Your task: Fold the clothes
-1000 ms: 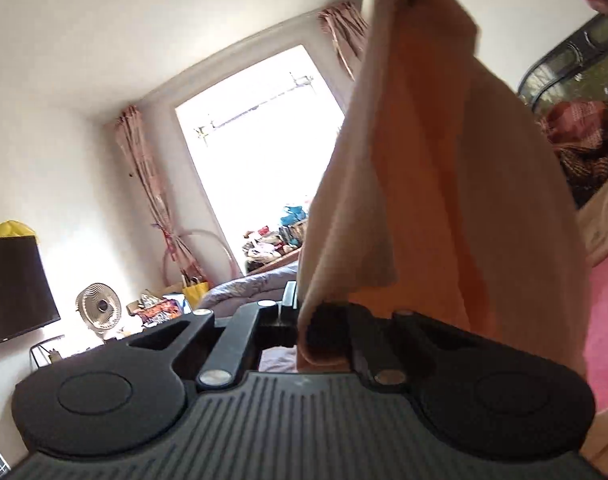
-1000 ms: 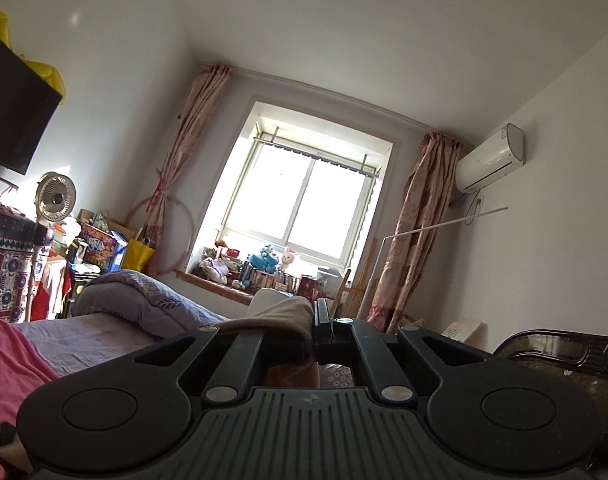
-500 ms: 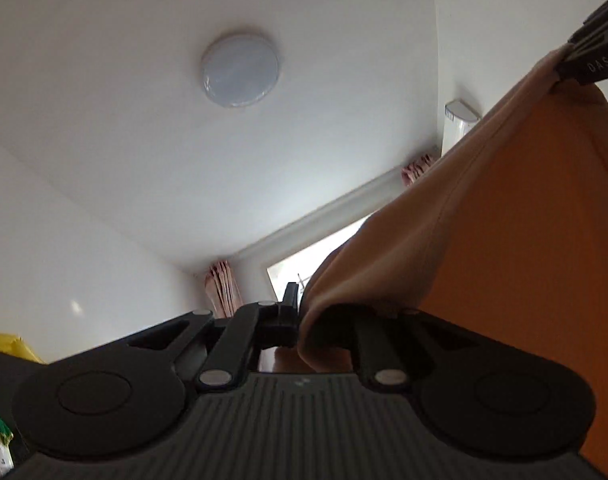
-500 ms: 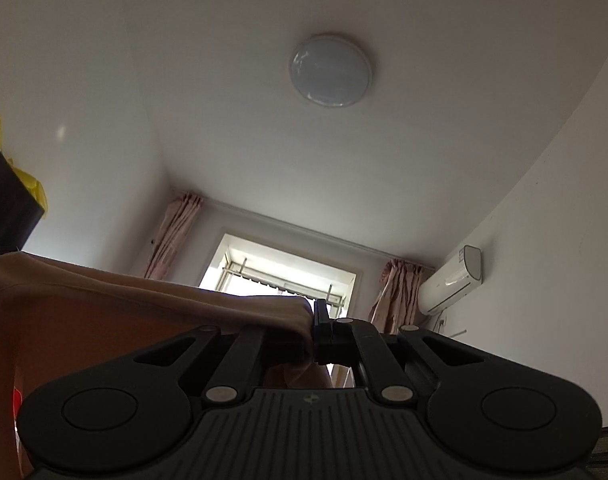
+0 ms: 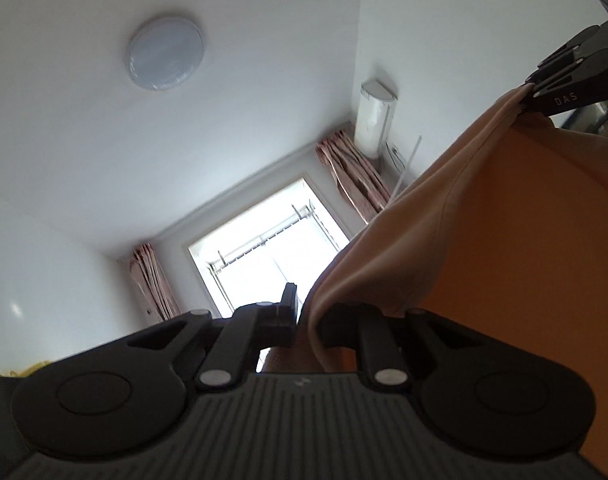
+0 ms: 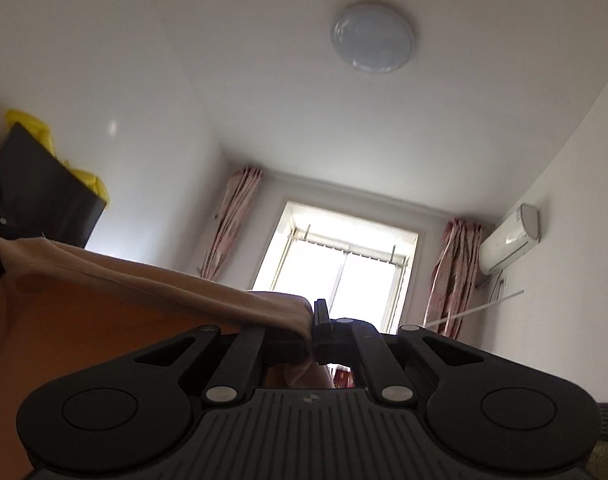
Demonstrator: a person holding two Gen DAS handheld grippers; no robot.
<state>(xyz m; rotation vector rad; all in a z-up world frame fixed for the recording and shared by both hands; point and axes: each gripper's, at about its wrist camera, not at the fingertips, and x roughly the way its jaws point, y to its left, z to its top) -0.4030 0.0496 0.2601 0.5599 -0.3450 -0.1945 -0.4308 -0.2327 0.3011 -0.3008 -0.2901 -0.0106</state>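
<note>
The task's thing is a soft peach-orange fabric garment (image 5: 524,240), held aloft and stretched between the two grippers, pointing toward the white ceiling with its round dome lamp (image 5: 165,54) rather than lying on any surface.

Left gripper (image 5: 308,316): jaws opening at this moment. The garment's folded edge passes between them and drapes over the right-hand finger; a gap shows beside the cloth on the left-hand side, so the pads no longer press it firmly.

Right gripper (image 6: 314,330): jaws pressed together, pinching a bunched corner of the garment. In the left wrist view it appears at upper right with the cloth's far corner in its tips.

Handling, as judged: the fabric is light, limp and thin — light glows through it — and it sags in a shallow curve between the two holds. It will not keep a shape unsupported and should slide readily from a loosened pinch. The best holds are the hemmed edge and the corners, where the doubled layers give the pads something to bite.

Writing: the right gripper's finger (image 5: 572,98) bears the white letters "DAS". A small emblem on each gripper body cannot be read. No garment label is visible.
</note>
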